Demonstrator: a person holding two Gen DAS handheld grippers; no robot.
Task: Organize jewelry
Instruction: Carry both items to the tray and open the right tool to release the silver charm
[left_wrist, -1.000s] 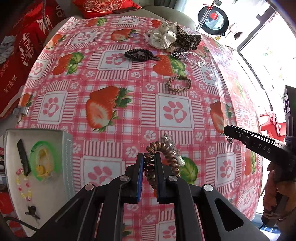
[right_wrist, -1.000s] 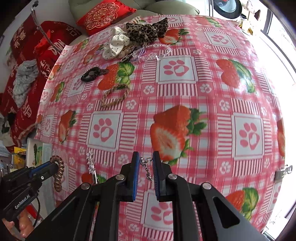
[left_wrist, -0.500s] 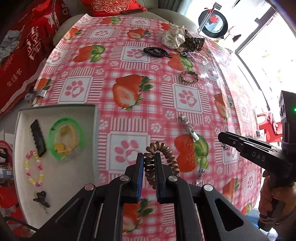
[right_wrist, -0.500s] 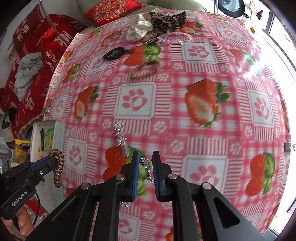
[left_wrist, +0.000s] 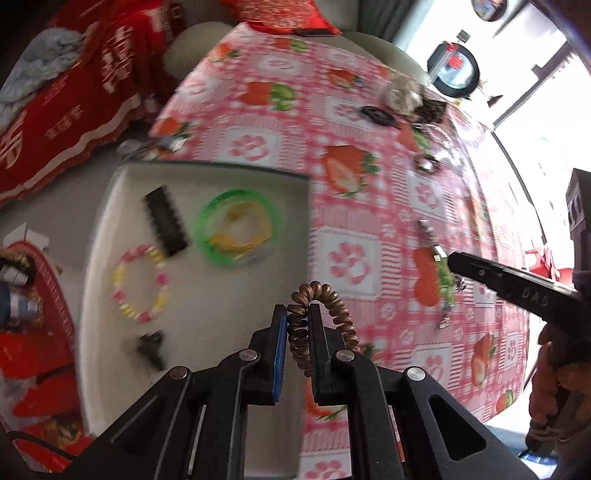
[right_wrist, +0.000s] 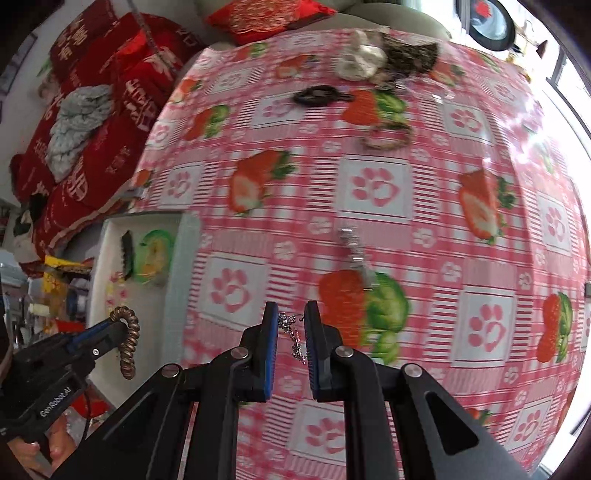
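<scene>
My left gripper is shut on a brown spiral hair tie, which loops up out of the pads over the right edge of the white tray. In the tray lie a black comb clip, a green bangle, a pastel bead bracelet and a small black clip. My right gripper is shut on a thin silver chain that dangles above the strawberry tablecloth, right of the tray. From the right wrist view the left gripper shows at the lower left.
A silver ornament lies mid-table. Farther back are a braided bracelet, a black hair tie, a white scrunchie and a leopard scrunchie. Red cushions and cloth crowd the left side, beyond the table edge.
Both grippers have moved left across the table with their loads still held. The tray has slid from the left edge of the left wrist view to below the left gripper.
</scene>
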